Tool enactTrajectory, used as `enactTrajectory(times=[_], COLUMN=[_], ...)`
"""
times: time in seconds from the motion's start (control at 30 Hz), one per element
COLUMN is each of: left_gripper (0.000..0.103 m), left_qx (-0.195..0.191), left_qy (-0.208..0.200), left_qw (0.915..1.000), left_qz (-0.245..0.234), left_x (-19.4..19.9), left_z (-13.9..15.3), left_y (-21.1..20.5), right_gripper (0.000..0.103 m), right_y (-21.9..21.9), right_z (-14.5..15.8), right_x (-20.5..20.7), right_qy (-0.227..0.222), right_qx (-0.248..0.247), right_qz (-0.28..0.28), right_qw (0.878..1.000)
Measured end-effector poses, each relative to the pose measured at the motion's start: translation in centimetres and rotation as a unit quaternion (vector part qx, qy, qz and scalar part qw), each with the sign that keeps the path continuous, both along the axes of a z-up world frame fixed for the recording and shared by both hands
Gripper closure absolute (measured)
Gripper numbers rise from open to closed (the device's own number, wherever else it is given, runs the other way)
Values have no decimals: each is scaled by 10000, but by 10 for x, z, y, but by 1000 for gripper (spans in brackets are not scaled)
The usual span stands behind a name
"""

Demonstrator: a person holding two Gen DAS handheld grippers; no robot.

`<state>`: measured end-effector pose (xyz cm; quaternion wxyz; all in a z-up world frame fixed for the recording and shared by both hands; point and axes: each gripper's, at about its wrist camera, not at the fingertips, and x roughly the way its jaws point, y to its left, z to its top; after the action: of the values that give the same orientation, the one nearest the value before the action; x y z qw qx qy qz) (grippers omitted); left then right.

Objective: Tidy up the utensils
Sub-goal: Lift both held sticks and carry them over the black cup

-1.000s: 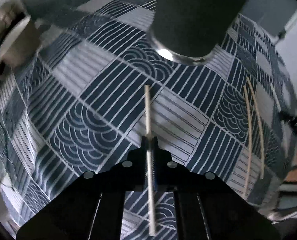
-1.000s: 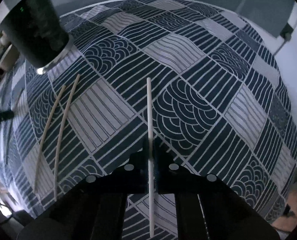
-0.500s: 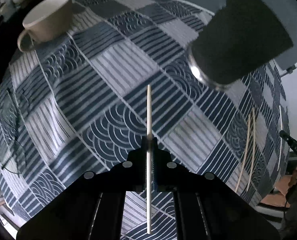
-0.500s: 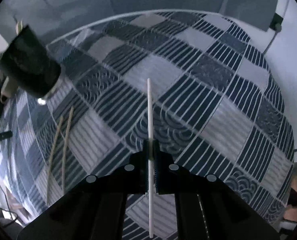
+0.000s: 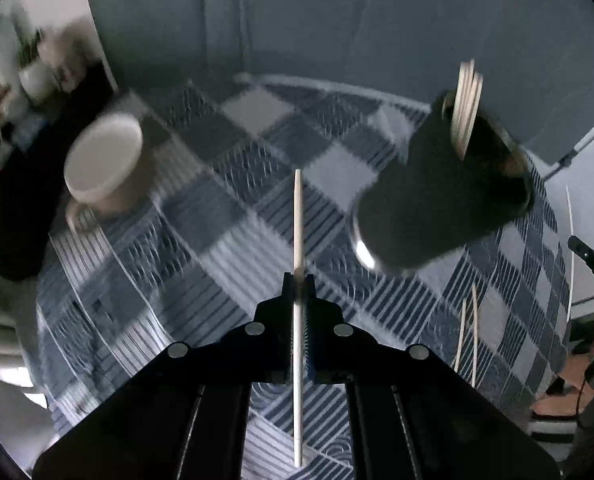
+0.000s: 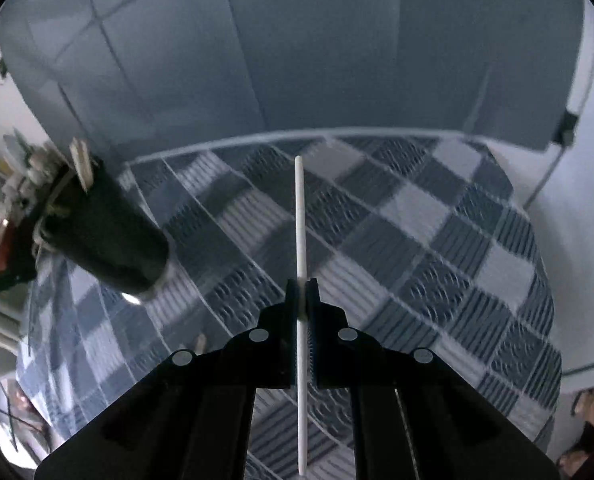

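Blue-grey panelled walls stand behind the worktop, whose patchwork cloth (image 5: 257,208) of striped and wave-patterned squares is smeared by blur in both views; its near part is hidden behind the gripper bodies. On a dark side surface at the far left, the clutter is too blurred to name. One dark holder cup (image 5: 445,192) stands on the cloth with a bundle of pale chopsticks (image 5: 467,108) sticking out of it; their number cannot be made out. One cream mug (image 5: 105,164) stands to its left, its inside hidden. Two chopsticks (image 5: 468,336) lie loose on the cloth below the holder. The left gripper (image 5: 298,284) has its jaws pinching one white chopstick (image 5: 298,216); the right gripper (image 6: 301,288) pinches another white chopstick (image 6: 300,216), both above the cloth.
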<state>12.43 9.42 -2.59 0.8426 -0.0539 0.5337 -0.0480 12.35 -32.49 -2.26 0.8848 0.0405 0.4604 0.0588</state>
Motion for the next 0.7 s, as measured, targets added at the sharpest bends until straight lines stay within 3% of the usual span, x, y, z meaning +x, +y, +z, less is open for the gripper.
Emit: enactTrajectory(times=[0.43, 0.7], left_gripper=[98, 98], left_qx=[-481, -838], left_qy=[-949, -1140], left_qw=[9943, 9894], left_qz=[-110, -322], left_x=[41, 62], left_z=[88, 103], left_y=[-19, -46], right_gripper=[99, 99], right_y=[62, 101], right_z=[70, 96], right_x=[40, 62], right_qy=[-785, -1123], right_qx=[334, 630], right_qz=[472, 879], right_qw=[9952, 9878])
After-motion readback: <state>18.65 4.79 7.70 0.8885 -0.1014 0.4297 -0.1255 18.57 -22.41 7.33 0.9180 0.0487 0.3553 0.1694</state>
